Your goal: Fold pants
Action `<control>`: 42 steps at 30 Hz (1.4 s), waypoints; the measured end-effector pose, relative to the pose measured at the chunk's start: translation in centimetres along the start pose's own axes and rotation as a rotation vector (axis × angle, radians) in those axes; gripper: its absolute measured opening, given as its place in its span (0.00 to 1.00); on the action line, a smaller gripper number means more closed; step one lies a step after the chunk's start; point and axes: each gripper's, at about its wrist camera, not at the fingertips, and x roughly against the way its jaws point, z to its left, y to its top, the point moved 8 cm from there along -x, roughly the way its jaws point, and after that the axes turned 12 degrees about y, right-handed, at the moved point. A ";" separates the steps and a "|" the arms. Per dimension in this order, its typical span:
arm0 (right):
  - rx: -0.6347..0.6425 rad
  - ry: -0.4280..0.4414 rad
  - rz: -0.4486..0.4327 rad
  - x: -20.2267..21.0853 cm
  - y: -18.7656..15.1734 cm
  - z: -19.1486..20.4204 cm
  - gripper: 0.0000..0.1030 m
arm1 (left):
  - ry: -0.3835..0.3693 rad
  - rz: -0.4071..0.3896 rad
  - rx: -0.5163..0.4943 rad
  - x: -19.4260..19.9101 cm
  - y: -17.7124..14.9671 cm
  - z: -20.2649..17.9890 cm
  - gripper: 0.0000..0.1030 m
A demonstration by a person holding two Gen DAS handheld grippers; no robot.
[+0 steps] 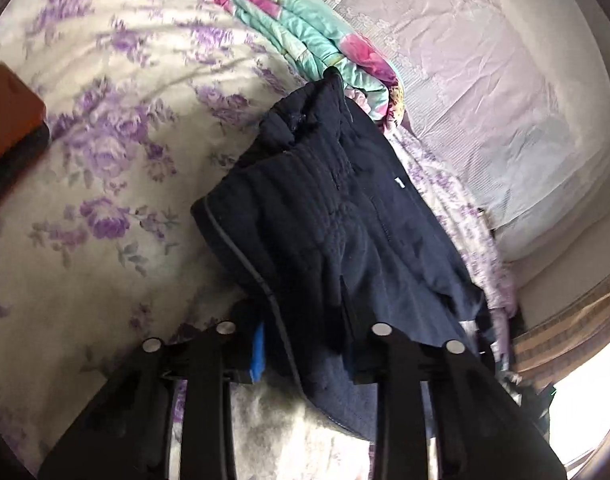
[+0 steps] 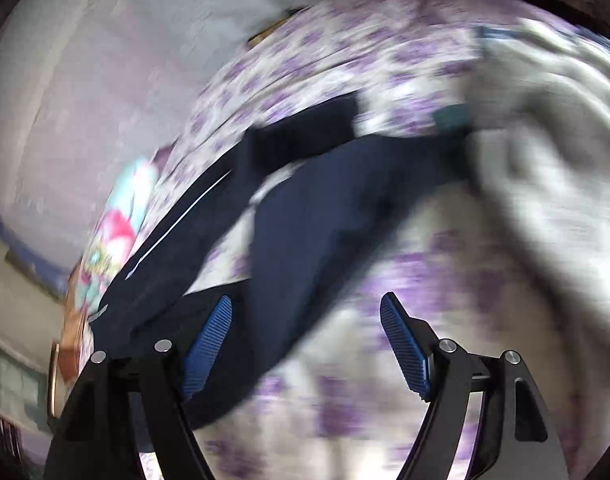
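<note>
The left gripper point(image 1: 305, 344) is closed on the navy pants point(image 1: 329, 208), which hang from its fingers and stretch toward 12 o'clock over the purple-flowered bedsheet point(image 1: 105, 128). A folded colourful quilt point(image 1: 305, 40) lies beyond the pants at 12 o'clock. In the blurred right wrist view, the right gripper point(image 2: 305, 344) stands wide apart and holds nothing, with the pants point(image 2: 305, 208) running from its left finger point(image 2: 207, 344) toward 1 o'clock.

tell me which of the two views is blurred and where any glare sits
Right wrist view: heavy motion blur smears the floral bedsheet and the navy pants, though the open right gripper stays sharp. Left wrist view: mostly crisp, pants clear, blown-out white glare at the lower right corner, strong fisheye curvature at the edges.
</note>
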 end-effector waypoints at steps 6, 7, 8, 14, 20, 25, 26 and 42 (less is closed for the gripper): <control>-0.230 0.077 0.003 -1.8 1.2 -5.0 0.31 | 0.026 -0.001 -0.016 -0.7 0.3 -0.6 0.27; -0.233 0.089 -0.006 -2.5 1.6 -4.8 0.31 | 0.024 0.005 -0.008 -0.8 0.4 -0.5 0.29; -0.223 0.099 -0.002 -3.6 2.0 -4.3 0.31 | 0.022 0.010 -0.003 -1.0 0.5 -0.5 0.29; -0.091 0.065 -0.036 -3.5 1.8 -2.4 0.07 | 0.011 0.012 -0.011 -0.5 1.2 -0.7 0.16; 0.009 0.148 -0.039 7.4 -2.9 -0.8 0.05 | -0.075 -0.005 -0.045 5.0 1.9 -1.2 0.11; 0.147 0.013 0.111 9.7 -8.2 -3.0 0.10 | -0.017 0.066 -0.062 4.7 0.6 1.0 0.12; 0.180 -0.060 0.149 9.4 -9.1 -4.0 0.14 | 0.009 0.091 -0.055 3.8 0.0 1.8 0.13; 0.426 -0.133 -0.202 9.1 -1.3 -3.1 0.78 | 0.160 -0.046 -0.239 4.7 -2.8 1.1 0.68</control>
